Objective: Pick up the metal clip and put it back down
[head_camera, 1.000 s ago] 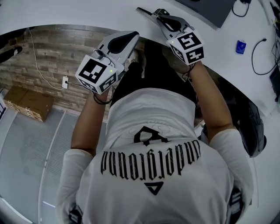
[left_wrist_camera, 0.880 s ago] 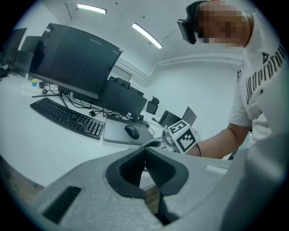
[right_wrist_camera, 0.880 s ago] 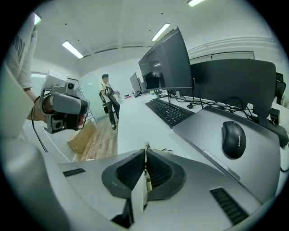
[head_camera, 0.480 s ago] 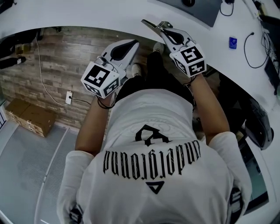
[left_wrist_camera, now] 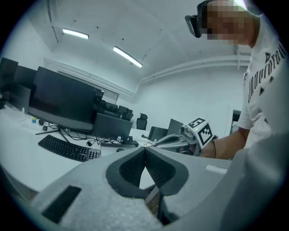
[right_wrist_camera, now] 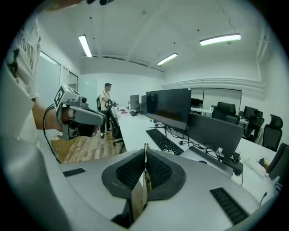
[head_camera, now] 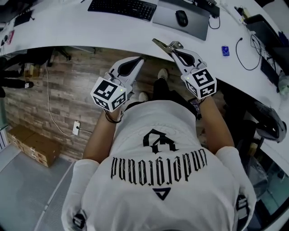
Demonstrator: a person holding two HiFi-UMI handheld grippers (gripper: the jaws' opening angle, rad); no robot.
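My right gripper (head_camera: pixel 175 48) is shut on the metal clip (head_camera: pixel 161 43), a thin silvery piece that sticks out past the jaws over the front edge of the white desk (head_camera: pixel 67 31). In the right gripper view the clip (right_wrist_camera: pixel 145 178) stands edge-on between the ribbed pads (right_wrist_camera: pixel 159 171). My left gripper (head_camera: pixel 139 60) is shut with nothing in it and hangs over the wooden floor, short of the desk edge. Its jaws (left_wrist_camera: pixel 145 150) meet at the tips. The right gripper (left_wrist_camera: pixel 178 140) also shows in the left gripper view, held in the air.
On the desk lie a black keyboard (head_camera: pixel 122 8), a mouse (head_camera: pixel 181 18) on a grey mat (head_camera: pixel 178 27), a small blue object (head_camera: pixel 225 50) and cables (head_camera: pixel 253 49). A dark chair (head_camera: pixel 270 127) stands at the right. A cardboard box (head_camera: pixel 34 145) sits on the floor. Monitors (right_wrist_camera: pixel 169 108) line the desk.
The head view has pulled back and shows more of the desk. Both grippers stay shut; the right one, still holding the clip, has drawn back toward the desk's front edge.
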